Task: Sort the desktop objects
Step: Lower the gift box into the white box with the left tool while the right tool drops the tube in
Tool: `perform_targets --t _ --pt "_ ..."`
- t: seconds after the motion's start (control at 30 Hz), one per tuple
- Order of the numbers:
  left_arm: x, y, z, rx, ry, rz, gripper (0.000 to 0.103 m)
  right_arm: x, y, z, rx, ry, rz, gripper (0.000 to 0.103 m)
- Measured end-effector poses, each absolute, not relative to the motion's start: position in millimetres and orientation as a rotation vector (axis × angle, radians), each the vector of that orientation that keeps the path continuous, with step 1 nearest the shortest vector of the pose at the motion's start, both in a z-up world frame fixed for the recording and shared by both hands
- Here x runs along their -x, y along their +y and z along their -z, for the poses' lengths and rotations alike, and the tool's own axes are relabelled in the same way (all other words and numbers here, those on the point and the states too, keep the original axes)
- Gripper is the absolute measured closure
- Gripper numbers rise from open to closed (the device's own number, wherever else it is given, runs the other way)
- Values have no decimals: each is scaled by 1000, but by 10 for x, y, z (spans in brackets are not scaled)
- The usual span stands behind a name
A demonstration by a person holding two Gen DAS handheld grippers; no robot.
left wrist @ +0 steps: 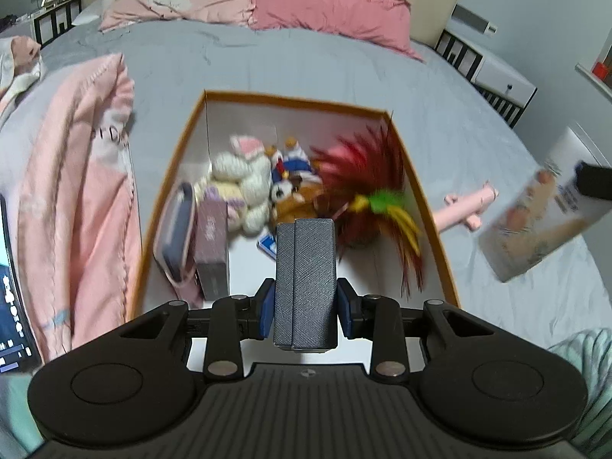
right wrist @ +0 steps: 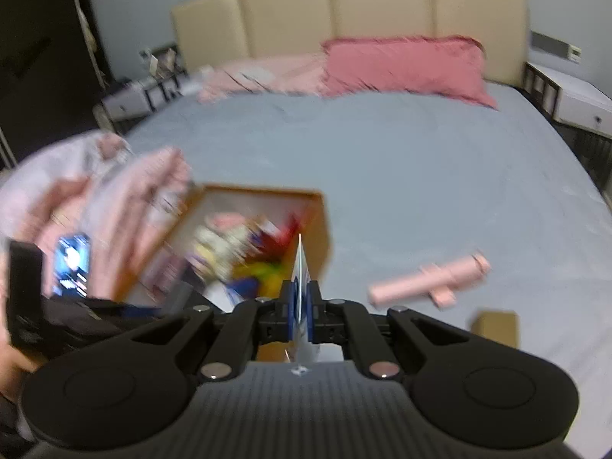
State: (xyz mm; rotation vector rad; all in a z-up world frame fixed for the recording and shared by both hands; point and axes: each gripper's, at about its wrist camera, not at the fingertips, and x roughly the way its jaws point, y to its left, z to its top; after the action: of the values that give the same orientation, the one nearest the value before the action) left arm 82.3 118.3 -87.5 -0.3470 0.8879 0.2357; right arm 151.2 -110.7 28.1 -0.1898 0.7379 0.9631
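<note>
Your left tool (left wrist: pixel 306 308) is clamped on a grey case (left wrist: pixel 305 283), its blue pads (left wrist: pixel 267 311) pressed against both sides, and the case stands upright over the near end of the box (left wrist: pixel 434 214). Use that orange-rimmed box as your landmark: it lies on the grey bed (left wrist: pixel 290 65), and inside it a dark pouch (left wrist: pixel 175 229) and a mauve carton (left wrist: pixel 211 244) lean against its left wall, a cream plush (left wrist: pixel 241 179) and small figures (left wrist: pixel 290 160) fill the far half, and a red feather toy (left wrist: pixel 367 176) with green and yellow tufts sprawls along its right wall. A blue-and-white packet (left wrist: pixel 269 246) lies on the box floor just behind the case. Your right tool (right wrist: pixel 302 306) is shut on a thin card (right wrist: pixel 300 267) held edge-on, to the right of the box; in the left view that card (left wrist: pixel 543 222) shows a blurred printed face. A pink stick (right wrist: pixel 428 281) lies on the bed to the right of the box, between it and the card. A small tan box (right wrist: pixel 495 327) sits on the bed farther right of the box, nearer to you than the stick. A pink blanket (left wrist: pixel 76 191) is heaped left of the box, and a lit phone (right wrist: pixel 72 264) lies at its near edge.
</note>
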Motion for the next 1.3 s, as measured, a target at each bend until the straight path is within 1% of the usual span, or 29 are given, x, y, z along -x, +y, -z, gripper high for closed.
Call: perform_targets --t 0.17,0.5,0.73,0.87,1.07,1.3 --pt "-862 1397 857 397 874 -221 66 -1380 -705 -261 158 754 -1053 97" --pt "-963 1544 1060 382 915 -214 66 -1404 -103 274 201 860 -1047 97" --pt "-964 1634 1208 411 936 -205 66 -1535 81 553 194 932 -1021 97" --pt "-1008 1588 1214 368 923 -219 66 -1572 159 651 174 959 -1018 97" --pt "-1118 1486 1287 290 952 -241 66 -1569 271 764 194 941 -988 97" --pt "-1206 1478 1395 293 1002 -283 66 -1559 322 911 200 946 -971 97"
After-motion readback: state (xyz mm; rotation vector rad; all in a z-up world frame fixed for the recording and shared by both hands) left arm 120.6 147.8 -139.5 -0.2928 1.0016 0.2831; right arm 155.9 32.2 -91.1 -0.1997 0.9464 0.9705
